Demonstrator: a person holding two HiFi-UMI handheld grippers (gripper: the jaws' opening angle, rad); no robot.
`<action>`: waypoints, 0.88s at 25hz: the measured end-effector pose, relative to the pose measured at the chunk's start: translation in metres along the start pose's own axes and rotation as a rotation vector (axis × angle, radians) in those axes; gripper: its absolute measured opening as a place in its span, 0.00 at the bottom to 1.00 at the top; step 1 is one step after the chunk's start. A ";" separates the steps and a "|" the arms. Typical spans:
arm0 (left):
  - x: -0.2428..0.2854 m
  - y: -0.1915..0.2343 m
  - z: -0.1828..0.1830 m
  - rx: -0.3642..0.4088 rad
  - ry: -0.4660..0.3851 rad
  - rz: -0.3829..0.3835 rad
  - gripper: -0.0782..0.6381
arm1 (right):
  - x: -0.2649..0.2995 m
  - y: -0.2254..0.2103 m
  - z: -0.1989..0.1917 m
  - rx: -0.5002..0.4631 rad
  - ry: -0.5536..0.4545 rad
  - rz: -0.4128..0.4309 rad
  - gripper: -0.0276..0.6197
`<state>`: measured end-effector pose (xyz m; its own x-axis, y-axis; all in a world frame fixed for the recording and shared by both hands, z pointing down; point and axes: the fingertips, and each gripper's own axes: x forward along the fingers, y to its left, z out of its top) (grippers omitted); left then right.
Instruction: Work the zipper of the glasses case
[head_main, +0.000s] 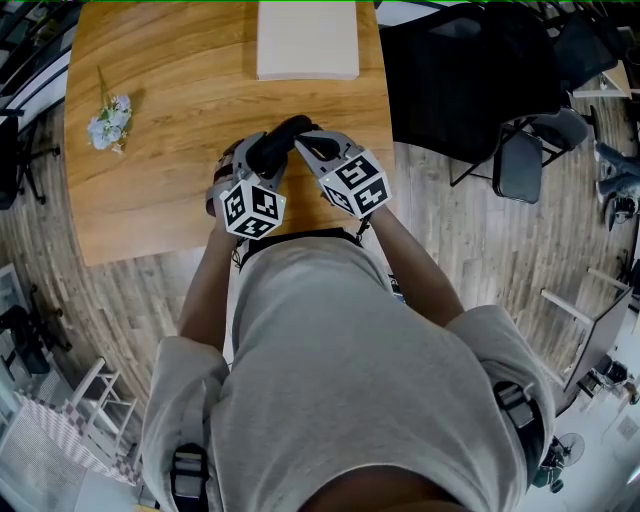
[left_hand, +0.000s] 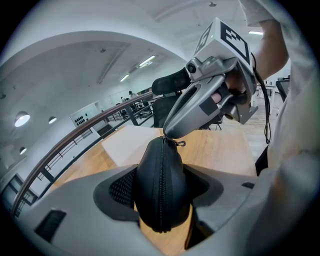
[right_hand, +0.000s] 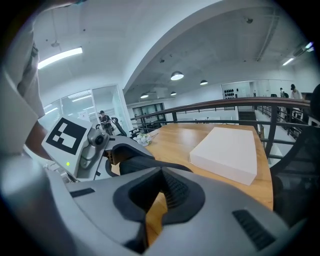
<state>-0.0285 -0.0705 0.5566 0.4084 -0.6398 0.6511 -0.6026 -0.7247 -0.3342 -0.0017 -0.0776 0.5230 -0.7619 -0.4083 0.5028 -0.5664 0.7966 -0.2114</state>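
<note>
Left arm: bent at the elbow, forearm forward, holding the left gripper (head_main: 262, 160) above the near edge of the wooden table (head_main: 180, 120).
Left gripper: jaws closed on the glasses case (left_hand: 161, 185), one pad on each broad side; only a part of the case sits between them.
Right arm: also bent, the right gripper (head_main: 303, 143) turned inward, so the two tools meet in front of the body.
Right gripper: jaws closed tip to tip on the far end of the case, where the small metal zipper pull (left_hand: 180, 143) shows just beside the tips (it seems pinched there).
Case position: in the air over the table, touching only the two grippers.
Long axis: along the left jaws, away from the person and a little to the right in the head view.
Case look: black, rounded, matte shell; the zipper (left_hand: 161, 200) runs down the middle, facing the left gripper's camera, and its visible length is closed.
Also on the table: white box (head_main: 307, 40) at the far edge, small flowers (head_main: 110, 122) at the left, both well apart from the case.
</note>
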 end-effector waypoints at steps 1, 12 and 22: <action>0.001 0.000 -0.001 -0.003 0.000 -0.002 0.48 | 0.001 0.002 0.000 -0.003 -0.002 0.006 0.08; -0.011 -0.002 0.015 0.008 -0.109 -0.010 0.48 | -0.003 -0.004 0.004 0.060 -0.027 0.029 0.08; -0.014 0.002 0.018 -0.001 -0.100 0.018 0.48 | -0.001 0.001 0.003 0.076 -0.017 0.032 0.08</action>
<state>-0.0234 -0.0676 0.5348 0.4640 -0.6749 0.5737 -0.6109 -0.7128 -0.3445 -0.0022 -0.0782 0.5196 -0.7850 -0.3913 0.4802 -0.5633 0.7736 -0.2904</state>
